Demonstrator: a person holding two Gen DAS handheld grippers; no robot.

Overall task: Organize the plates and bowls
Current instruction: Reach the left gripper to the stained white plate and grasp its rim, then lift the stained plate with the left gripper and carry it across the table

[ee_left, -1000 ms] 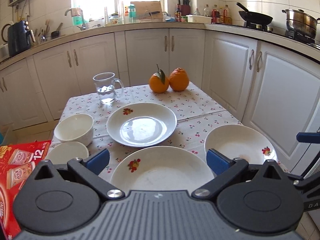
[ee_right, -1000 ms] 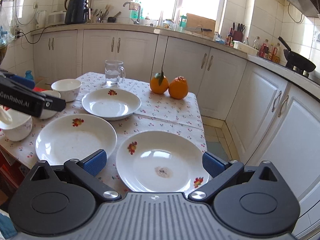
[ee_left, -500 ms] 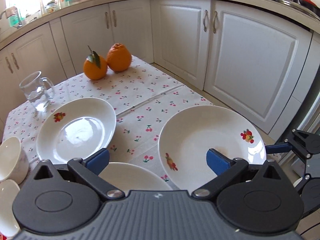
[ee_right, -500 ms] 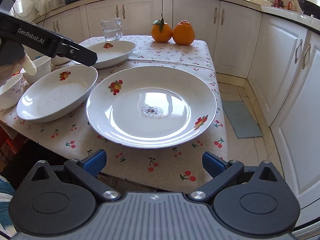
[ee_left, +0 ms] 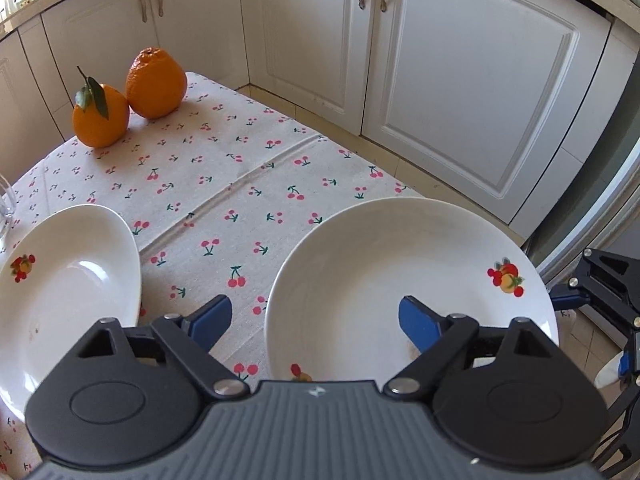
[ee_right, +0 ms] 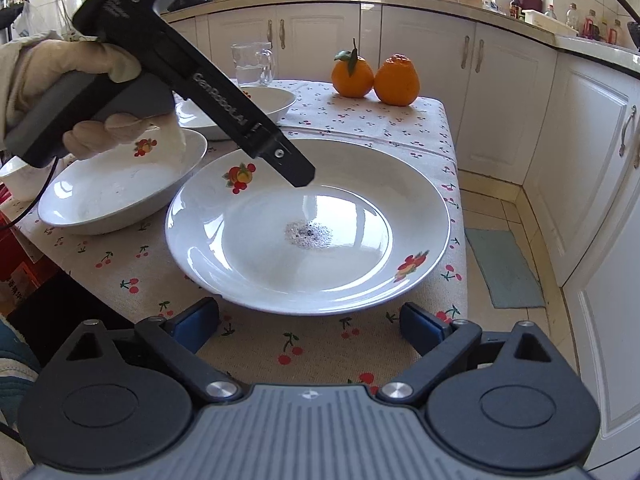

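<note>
A small worktop (ee_right: 400, 128) covered in a cherry-print cloth carries three white plates. The nearest plate (ee_right: 308, 224), with fruit motifs on its rim and a grey speckled patch at its centre, sits at the near right corner, its rim close to the worktop's near and right edges. A second plate (ee_right: 116, 188) lies just to its left, partly hidden by a gloved hand (ee_right: 72, 92). A third plate (ee_right: 256, 102), farther back, is mostly hidden behind the left gripper's black body. A bowl (ee_right: 16, 178) is cut off at the far left edge of the right wrist view. A glass mug (ee_right: 253, 64) and two oranges (ee_right: 376, 76) stand at the far end; the oranges touch each other.

The gloved hand holds the left gripper (ee_left: 316, 320) tilted steeply down over the nearest plate. Its jaws are closing, with the plate's left rim between them; one blue finger is over the plate's inside and the other over the cloth. Whether they already touch the plate cannot be told.

The right gripper (ee_right: 308, 326) points down at the nearest plate's near rim. Its jaws are closing, both blue fingers over the cloth just short of the rim, with nothing gripped.

Bare cloth lies between the plates and the oranges. White cabinets (ee_right: 500, 92) stand beyond a strip of tiled floor (ee_right: 500, 208) to the right.
</note>
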